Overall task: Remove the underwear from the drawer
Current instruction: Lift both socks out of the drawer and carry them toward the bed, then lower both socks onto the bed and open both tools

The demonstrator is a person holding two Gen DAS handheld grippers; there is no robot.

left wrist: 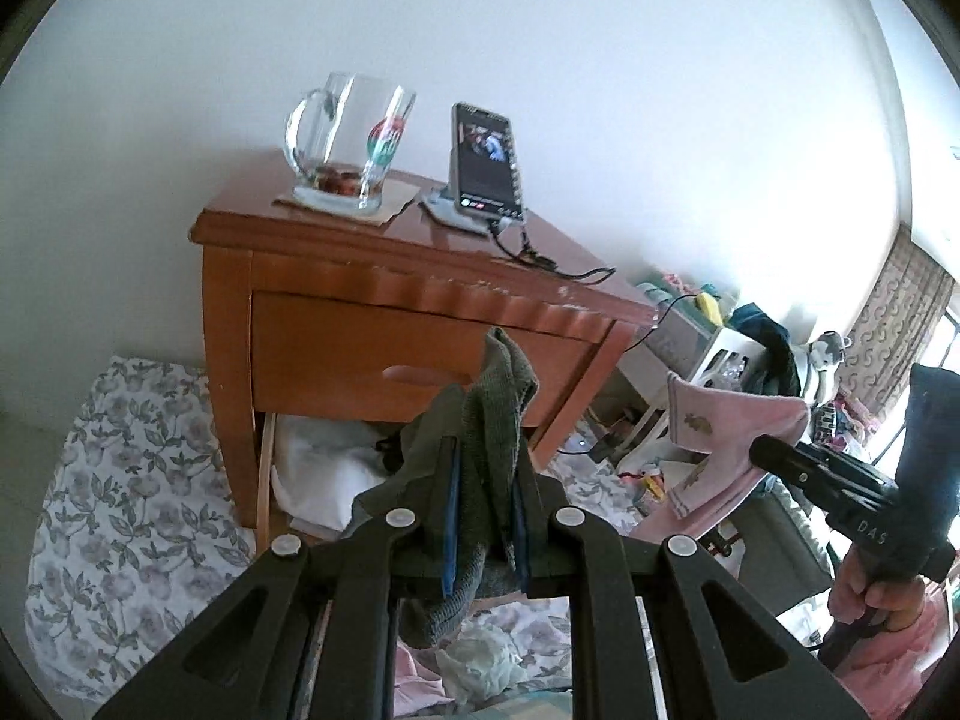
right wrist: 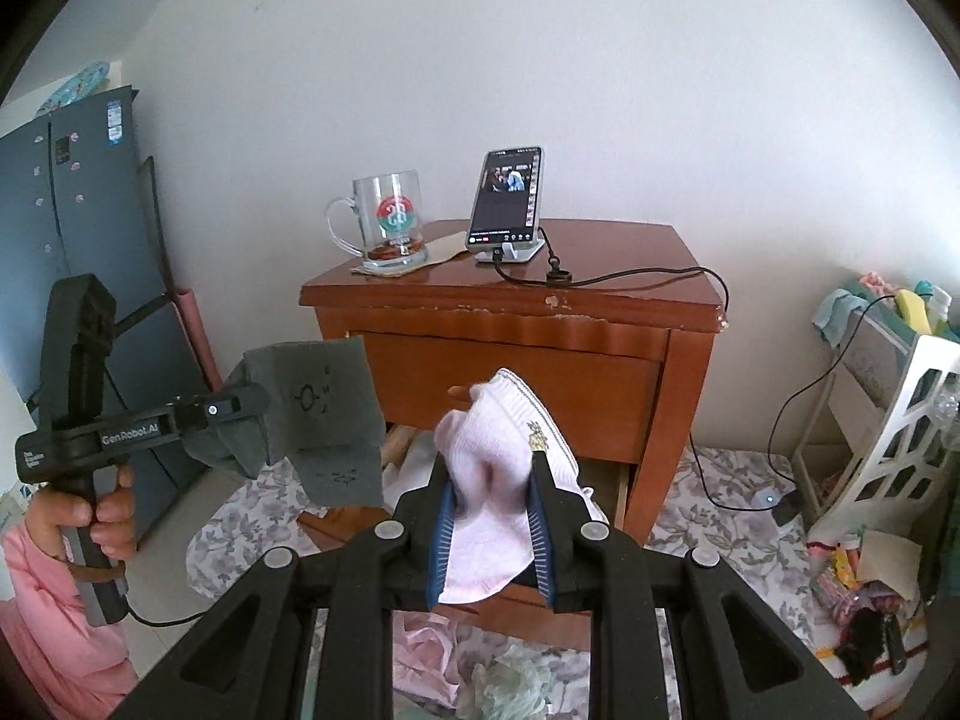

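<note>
- Left gripper point(left wrist: 486, 480): fingers clamped on the grey underwear point(left wrist: 498, 408), which hangs bunched between the pads, clear of the drawer.
- Right gripper point(right wrist: 489, 516): fingers clamped on the pink underwear point(right wrist: 498, 456), also lifted free.
- Lower drawer point(right wrist: 600, 486) of the wooden nightstand point(right wrist: 690, 372) stands pulled open below both garments; white cloth point(left wrist: 324, 468) remains inside.
- Judgement: extraction looks nearly complete; what remains is carrying both pieces off and setting them down.
- To do well: hold both grips firm, raise until the trailing hems clear the drawer front, keep the two garments apart so they do not tangle.
- Risk: glass mug point(right wrist: 384, 222) and phone point(right wrist: 507, 198) on top; stay low and clear of the cable.
</note>
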